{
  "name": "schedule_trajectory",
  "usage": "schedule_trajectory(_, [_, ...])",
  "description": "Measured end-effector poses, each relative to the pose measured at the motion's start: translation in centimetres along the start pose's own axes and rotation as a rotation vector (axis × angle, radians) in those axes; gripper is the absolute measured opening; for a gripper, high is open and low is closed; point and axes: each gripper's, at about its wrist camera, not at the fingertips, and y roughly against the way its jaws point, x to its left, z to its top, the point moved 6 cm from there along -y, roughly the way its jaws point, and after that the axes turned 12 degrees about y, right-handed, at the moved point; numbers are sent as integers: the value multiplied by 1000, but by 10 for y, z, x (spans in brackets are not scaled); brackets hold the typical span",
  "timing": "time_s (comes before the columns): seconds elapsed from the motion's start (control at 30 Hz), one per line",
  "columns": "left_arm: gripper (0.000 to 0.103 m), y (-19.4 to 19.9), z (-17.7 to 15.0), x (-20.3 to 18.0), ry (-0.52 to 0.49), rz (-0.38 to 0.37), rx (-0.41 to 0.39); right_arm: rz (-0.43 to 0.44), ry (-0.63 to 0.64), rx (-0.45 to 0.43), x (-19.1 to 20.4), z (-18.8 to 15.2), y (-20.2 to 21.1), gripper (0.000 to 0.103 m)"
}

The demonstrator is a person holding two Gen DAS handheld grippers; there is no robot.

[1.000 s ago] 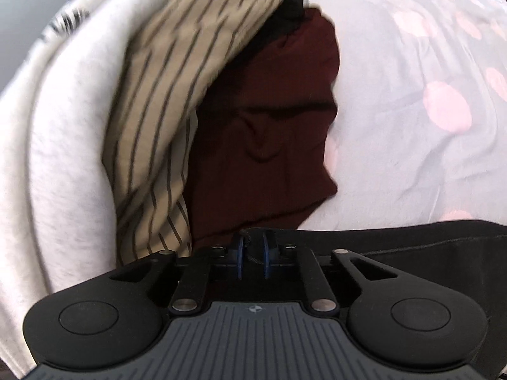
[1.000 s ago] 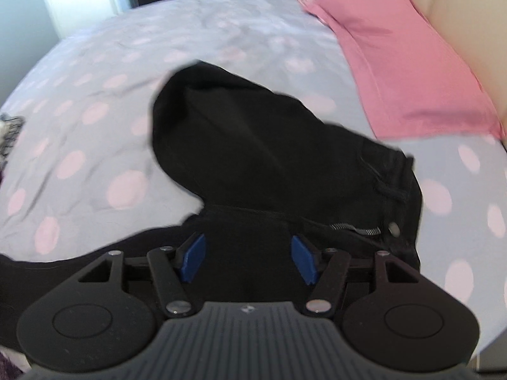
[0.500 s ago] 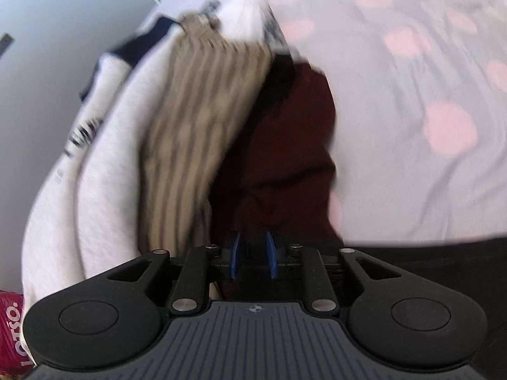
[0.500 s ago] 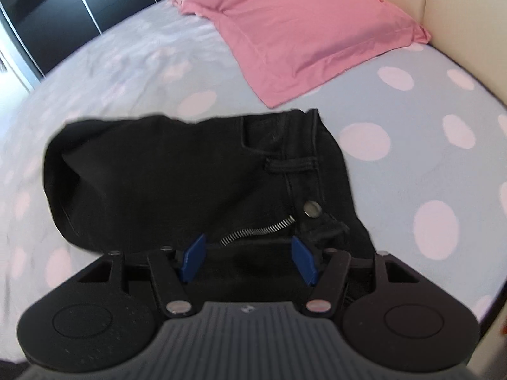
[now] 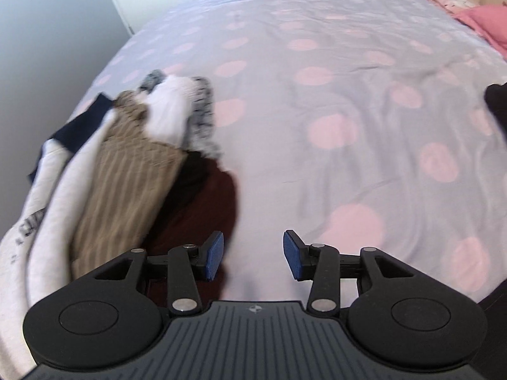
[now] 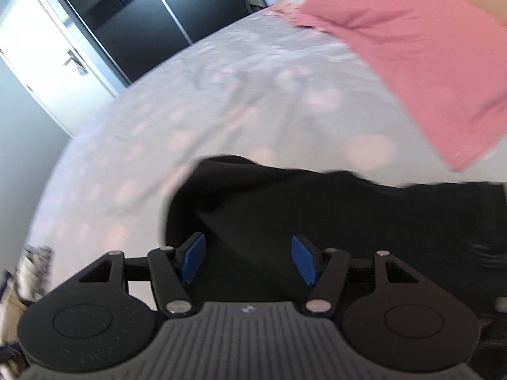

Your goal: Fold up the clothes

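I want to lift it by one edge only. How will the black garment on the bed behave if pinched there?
The black garment lies in soft folds on the dotted bedspread, so it will probably droop and unfold rather than hold its shape. It looks thick and dense, so likely heavy enough to drag. Its cloth seems matte, so slipping looks unlikely.

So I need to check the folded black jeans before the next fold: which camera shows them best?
The right wrist view: the folded black jeans fill its lower middle, ahead of the open right gripper. The left wrist view catches only a dark sliver at its right edge, probably the same jeans.
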Motion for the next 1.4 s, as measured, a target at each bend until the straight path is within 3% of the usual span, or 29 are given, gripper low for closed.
schedule_trajectory(0.13, [40,-1,3,-20,-33,-49,6,43,-93,-7,24,23,-38,66])
schedule_trajectory(0.3, [41,-5,6,-34,-33,-114,31,62,-285,-17,21,36,-77,69])
schedule_trajectory(0.5, [41,-5,7,-42,-16,-171,57,8,-396,-6,10,36,-114,66])
schedule_trajectory(0.6, [41,-5,7,-40,-3,-172,57,2,-337,-68,15,38,-115,34])
schedule_trajectory(0.63, [41,-4,7,-38,0,-170,56,-10,-282,-80,21,41,-112,28])
schedule_trajectory(0.77, [41,-1,8,-31,16,-162,42,-15,-98,-106,51,49,-90,18])
schedule_trajectory(0.93, [41,10,8,-27,34,-181,20,91,82,-121,100,34,-40,16])
schedule_trajectory(1.07, [41,23,6,-28,20,-196,-8,207,276,-106,153,3,8,16])
schedule_trajectory(1.17, [41,31,3,-30,-1,-193,-33,311,441,-26,192,-41,35,16])
schedule_trajectory(1.27, [41,37,1,-33,-17,-193,-51,383,577,120,220,-100,48,16])
schedule_trajectory(1.4, [41,49,0,-46,-31,-244,-66,425,659,311,228,-178,50,16])
